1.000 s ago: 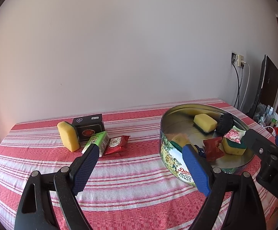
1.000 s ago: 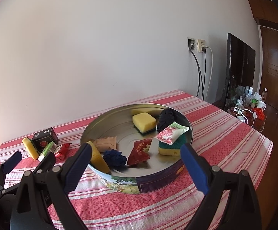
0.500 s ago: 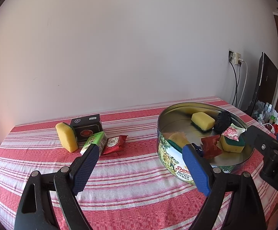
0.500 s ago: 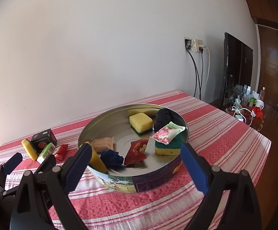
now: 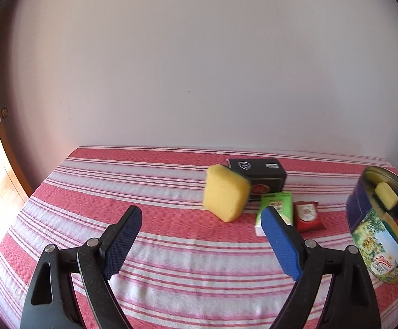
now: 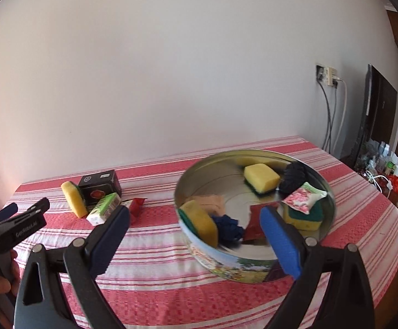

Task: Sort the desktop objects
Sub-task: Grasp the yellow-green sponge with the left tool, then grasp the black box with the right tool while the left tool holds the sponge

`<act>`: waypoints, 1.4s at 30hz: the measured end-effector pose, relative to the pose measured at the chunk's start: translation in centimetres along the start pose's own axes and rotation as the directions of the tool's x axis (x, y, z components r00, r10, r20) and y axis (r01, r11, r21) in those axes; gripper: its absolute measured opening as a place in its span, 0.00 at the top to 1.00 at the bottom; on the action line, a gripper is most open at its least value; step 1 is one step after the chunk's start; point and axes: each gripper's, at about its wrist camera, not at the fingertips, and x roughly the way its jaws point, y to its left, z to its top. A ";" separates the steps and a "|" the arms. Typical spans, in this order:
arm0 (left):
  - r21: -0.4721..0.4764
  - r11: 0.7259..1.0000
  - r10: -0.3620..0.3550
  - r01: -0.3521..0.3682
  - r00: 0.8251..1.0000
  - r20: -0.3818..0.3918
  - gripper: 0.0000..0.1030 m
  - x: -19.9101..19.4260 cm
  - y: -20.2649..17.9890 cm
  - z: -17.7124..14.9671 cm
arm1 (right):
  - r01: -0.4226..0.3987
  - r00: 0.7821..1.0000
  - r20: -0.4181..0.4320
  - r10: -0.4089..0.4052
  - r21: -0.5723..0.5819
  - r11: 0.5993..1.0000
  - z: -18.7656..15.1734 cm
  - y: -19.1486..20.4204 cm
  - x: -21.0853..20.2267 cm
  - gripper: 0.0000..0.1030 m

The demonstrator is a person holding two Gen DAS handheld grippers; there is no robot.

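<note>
Four items are found on the striped cloth [image 5: 149, 192], outside the tin [image 6: 254, 263]: a yellow sponge [image 5: 226, 196], a black box [image 5: 259, 171], a green carton [image 5: 277, 211] and a red packet [image 5: 307, 215]. The sponge is propped on edge against the box; the carton lies just beside it, touching the packet. All four are grouped well apart from the tin, which already holds sponges, packets and a dark blue crumpled piece.

The left gripper [image 5: 201, 235] is held above the cloth, jaws spread wide, nothing between them. It is aimed toward the group, with the sponge ahead and slightly right of its centre line. The right gripper [image 6: 196, 235] is likewise spread and empty, held near the front of the tin.

The sponge is judged the likeliest next pick. It is expected to be light, soft and compressible, with a rough green scouring face at the back. It should be gripped across its two broad faces, near the middle, so that it is squeezed but not folded. Because it is only leaning, it may topple or slide along the box if one pad arrives first. The carton is judged light and fairly stiff, best taken across its narrow sides. The packet is thin and probably slippery, and little height is offered above the cloth.
</note>
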 end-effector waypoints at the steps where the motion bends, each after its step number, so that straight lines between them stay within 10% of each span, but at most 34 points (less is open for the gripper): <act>1: 0.004 1.000 0.003 -0.003 1.000 -0.003 0.13 0.6 0.2 0.4 | -0.017 1.000 -0.004 0.017 -0.014 1.000 0.1 0.9 0.4 0.06; 11: 0.025 0.994 -0.097 0.102 0.983 -0.158 0.12 10.0 -2.5 2.5 | -0.136 0.988 -0.081 0.128 -0.113 0.984 0.8 6.8 5.3 0.14; 18: 0.085 0.996 0.040 -0.024 0.981 -0.189 0.14 13.9 -3.2 1.5 | -0.184 0.979 -0.110 0.172 -0.119 0.976 2.6 8.6 8.9 0.10; 22: 0.019 1.000 -0.006 0.010 0.976 -0.219 0.57 13.7 -1.0 1.2 | -0.261 0.962 -0.106 0.250 -0.100 0.960 4.0 10.1 11.8 0.02; 25: 0.038 0.998 0.059 -0.053 0.979 -0.194 0.64 12.9 0.4 1.1 | -0.342 0.933 -0.163 0.321 -0.120 0.932 4.5 12.4 14.9 0.01; 35: -0.038 0.996 0.077 -0.082 0.990 -0.115 0.64 10.6 4.1 4.0 | -0.393 0.894 -0.358 0.270 -0.333 0.857 3.2 19.3 23.5 0.01; 42: -0.051 0.995 0.080 -0.088 0.987 -0.138 0.64 11.5 4.1 4.3 | -0.299 0.939 -0.300 0.169 -0.469 0.831 1.2 21.3 24.7 0.06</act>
